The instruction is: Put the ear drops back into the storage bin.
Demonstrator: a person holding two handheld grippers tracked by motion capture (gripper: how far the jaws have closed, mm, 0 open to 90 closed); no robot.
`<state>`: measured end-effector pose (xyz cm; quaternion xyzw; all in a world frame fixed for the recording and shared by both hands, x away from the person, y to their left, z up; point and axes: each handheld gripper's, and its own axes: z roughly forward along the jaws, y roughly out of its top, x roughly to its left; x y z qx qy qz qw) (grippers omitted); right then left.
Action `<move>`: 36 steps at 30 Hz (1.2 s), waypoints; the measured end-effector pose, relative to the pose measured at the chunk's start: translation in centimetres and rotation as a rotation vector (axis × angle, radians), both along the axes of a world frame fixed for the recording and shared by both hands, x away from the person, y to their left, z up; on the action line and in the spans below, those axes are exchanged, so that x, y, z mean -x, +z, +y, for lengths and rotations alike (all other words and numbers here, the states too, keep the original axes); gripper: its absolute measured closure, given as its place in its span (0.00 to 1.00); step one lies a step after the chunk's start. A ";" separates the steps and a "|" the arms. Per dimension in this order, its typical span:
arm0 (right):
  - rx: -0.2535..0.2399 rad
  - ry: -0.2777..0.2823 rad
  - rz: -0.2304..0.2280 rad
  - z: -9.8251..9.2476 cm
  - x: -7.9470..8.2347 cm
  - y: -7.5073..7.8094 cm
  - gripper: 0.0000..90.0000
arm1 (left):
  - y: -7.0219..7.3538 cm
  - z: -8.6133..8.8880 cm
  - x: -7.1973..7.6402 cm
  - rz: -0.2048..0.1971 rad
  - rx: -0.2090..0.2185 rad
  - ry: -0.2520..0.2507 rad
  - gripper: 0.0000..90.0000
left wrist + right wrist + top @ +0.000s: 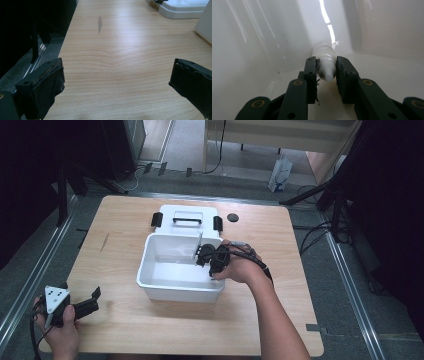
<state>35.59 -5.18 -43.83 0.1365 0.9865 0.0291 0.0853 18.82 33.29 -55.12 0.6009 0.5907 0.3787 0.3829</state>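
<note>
White plastic is taking up most of the table's middle: an open bin with its lid lying flat just behind it.

At the left, the left gripper is resting near the table's front corner, well apart from the bin, its jaws standing wide with nothing but bare wood between them in the left gripper view.

To the right, the right gripper is reaching down inside the bin. In the right gripper view its jaws are clamping a small white tube by the neck, the nozzle pointing back toward the camera and the body lying toward the bin's far corner, at or just above the floor.

The step in hand looks like placing the tube into the bin. The next move probably calls for settling it on the floor, parting the jaws and lifting straight up, since the bin's walls are hemming the gripper in closely.

A small black disc is lying beside the lid, out of the way.
</note>
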 end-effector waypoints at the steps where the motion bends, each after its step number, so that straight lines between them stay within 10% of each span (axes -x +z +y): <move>1: 0.019 0.010 0.013 0.1 0.1 -0.2 0.80 | 0.0 0.0 0.0 0.000 -0.001 -0.001 0.00; 15: 0.007 -0.015 0.027 0.0 -0.2 -0.1 0.67 | 0.0 0.0 0.0 -0.002 0.000 -0.002 0.00; 25: -0.118 -0.064 0.002 -1.0 0.2 1.9 0.60 | 0.0 -0.1 0.0 -0.001 -0.005 -0.004 0.00; 36: -0.158 -0.142 -0.001 -0.9 1.4 4.2 0.18 | 0.0 -0.1 0.0 0.002 -0.007 -0.002 0.00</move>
